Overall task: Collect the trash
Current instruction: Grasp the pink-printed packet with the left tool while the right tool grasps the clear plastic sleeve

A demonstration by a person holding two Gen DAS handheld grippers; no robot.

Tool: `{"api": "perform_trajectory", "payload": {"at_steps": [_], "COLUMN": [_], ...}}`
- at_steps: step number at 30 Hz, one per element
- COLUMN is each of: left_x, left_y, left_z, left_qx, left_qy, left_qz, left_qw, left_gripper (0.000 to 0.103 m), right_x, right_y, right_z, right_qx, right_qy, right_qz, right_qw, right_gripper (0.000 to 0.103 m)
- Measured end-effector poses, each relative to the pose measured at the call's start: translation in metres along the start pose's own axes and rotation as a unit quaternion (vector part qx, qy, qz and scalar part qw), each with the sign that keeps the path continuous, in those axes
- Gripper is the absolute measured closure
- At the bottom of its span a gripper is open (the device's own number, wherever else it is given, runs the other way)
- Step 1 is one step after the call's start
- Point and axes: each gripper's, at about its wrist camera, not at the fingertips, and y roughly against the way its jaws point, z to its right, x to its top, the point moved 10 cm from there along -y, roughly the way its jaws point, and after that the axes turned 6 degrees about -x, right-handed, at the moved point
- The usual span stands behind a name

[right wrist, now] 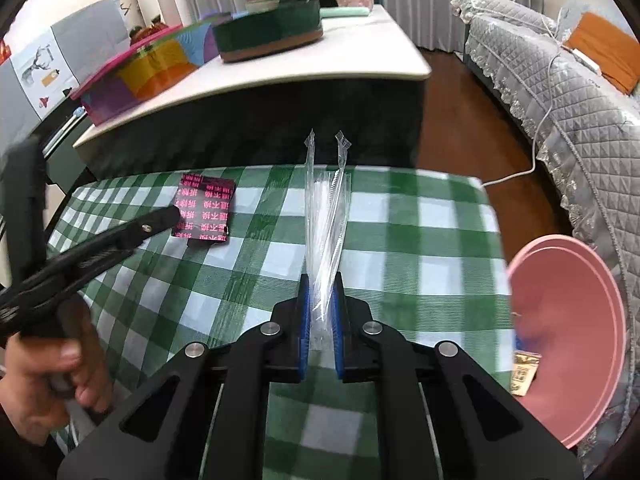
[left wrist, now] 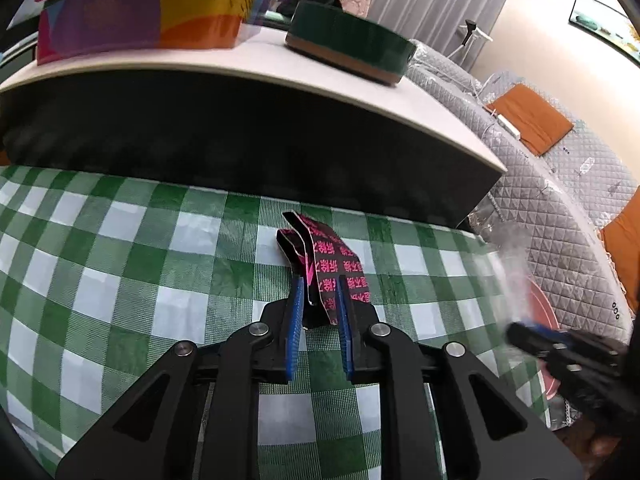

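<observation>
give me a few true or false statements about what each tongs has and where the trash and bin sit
1. The right tongs grip a clear plastic wrapper. True.
2. The black and pink wrapper lies inside the pink bin. False: it is on the green checked tablecloth, between the left tongs.
3. The pink bin is to the right of the cloth-covered table. True.
4. The green round tin sits on the checked cloth. False: it sits on the white tabletop behind.
</observation>
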Motion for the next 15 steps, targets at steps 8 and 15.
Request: {"api": "perform_trajectory", "payload": {"at_steps": [8,15], "left_x": [0.0,0.005], "left_y": [-0.002,0.021], "left_z": [0.01,0.031], "left_qx": [0.001,0.003], "left_qy": [-0.014,-0.04], "left_qz": [-0.008,0.012], "left_qw": [0.9999,0.9991], "left_gripper": [0.095,0.102], "right_x": [-0.001,-0.006], "right_y": [0.029,0.054], "right_z": [0.012,0.019], "right_qx": [-0.001,-0.004], "right_qy": [0.012,0.015], "right_qz": [0.018,0.03], "right_qw": [1.0,0.999], "right_gripper": [0.093,0.093]}}
